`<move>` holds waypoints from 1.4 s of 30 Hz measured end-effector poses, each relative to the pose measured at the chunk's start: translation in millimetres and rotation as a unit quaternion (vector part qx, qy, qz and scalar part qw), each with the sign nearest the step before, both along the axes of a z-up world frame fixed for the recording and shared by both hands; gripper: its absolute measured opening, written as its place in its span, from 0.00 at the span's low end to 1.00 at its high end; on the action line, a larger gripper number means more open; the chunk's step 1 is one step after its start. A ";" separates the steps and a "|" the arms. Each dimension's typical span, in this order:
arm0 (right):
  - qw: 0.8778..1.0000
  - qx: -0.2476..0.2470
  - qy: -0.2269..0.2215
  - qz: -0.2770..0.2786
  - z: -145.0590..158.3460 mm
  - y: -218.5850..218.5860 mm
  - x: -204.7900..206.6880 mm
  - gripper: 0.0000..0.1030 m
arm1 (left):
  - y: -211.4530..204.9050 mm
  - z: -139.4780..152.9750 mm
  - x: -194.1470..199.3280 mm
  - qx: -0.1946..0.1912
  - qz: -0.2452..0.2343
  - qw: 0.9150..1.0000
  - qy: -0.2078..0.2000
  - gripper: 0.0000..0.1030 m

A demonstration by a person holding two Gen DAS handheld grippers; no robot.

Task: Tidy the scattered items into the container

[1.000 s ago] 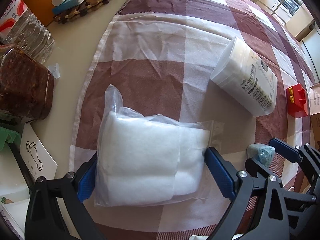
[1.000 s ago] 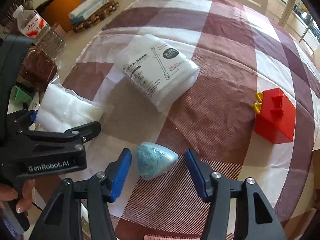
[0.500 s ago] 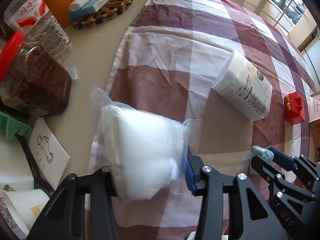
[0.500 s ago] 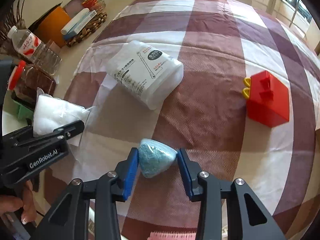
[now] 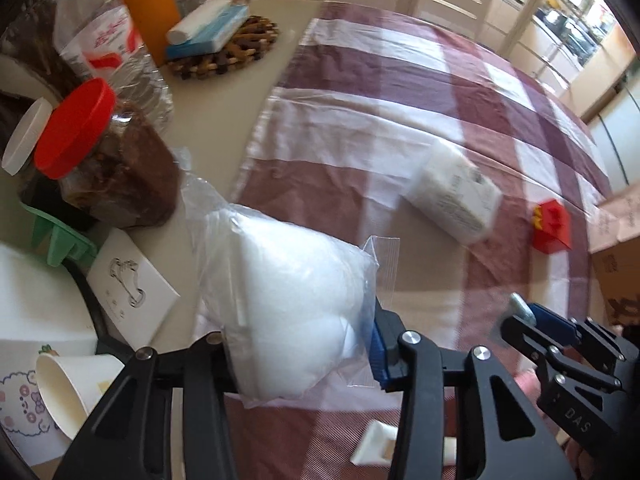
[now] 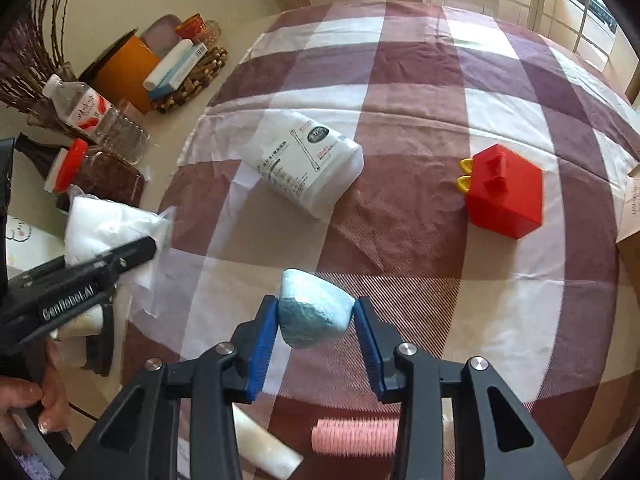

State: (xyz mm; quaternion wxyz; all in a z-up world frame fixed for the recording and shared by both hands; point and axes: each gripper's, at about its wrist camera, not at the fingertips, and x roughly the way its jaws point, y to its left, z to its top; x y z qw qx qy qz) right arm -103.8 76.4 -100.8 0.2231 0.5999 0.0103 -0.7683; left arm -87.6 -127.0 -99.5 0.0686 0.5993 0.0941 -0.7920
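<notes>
A: What are we holding with the left tool (image 5: 304, 344)?

B: We are squeezing the clear bag of white cotton (image 5: 296, 300) between its pads, and the bag is hanging above the near edge of the checked cloth (image 5: 360, 128), clear of the counter (image 5: 224, 92).

A: And the right tool (image 6: 316, 320)?

B: We are pinching the blue wrapped lump (image 6: 314, 312) between its blue pads (image 6: 262, 344), also lifted over the cloth. In the left wrist view that tool (image 5: 532, 320) is showing at the lower right.

A: What is lying on the cloth?

B: The white cotton-swab tub (image 6: 306, 170) is lying on its side near the cloth's middle, and the red toy block (image 6: 506, 194) is sitting to the right of it, well apart. A cardboard box (image 5: 616, 248) is showing just past the cloth's right edge. A pink ribbed roller (image 6: 354, 434) is lying at the cloth's near edge under the right tool.

A: And off the cloth?

B: Left of the cloth we are seeing a red-lidded jar (image 5: 104, 168), a water bottle (image 5: 108, 52), an orange cup (image 5: 150, 16) and a wooden trivet (image 5: 228, 50) carrying a blue box.
</notes>
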 end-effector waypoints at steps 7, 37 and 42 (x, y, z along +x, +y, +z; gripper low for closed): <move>1.000 0.000 0.001 -0.023 25.5 28.9 9.3 0.38 | 41.7 19.7 13.1 0.010 -0.045 0.999 0.009 0.43; 0.993 -0.012 0.049 -0.106 96.3 131.8 54.0 0.38 | 153.0 68.7 28.8 0.004 -0.152 0.987 0.044 0.43; 0.992 -0.012 0.050 -0.117 99.6 146.8 59.2 0.38 | 172.8 71.1 27.0 0.002 -0.170 0.984 0.046 0.43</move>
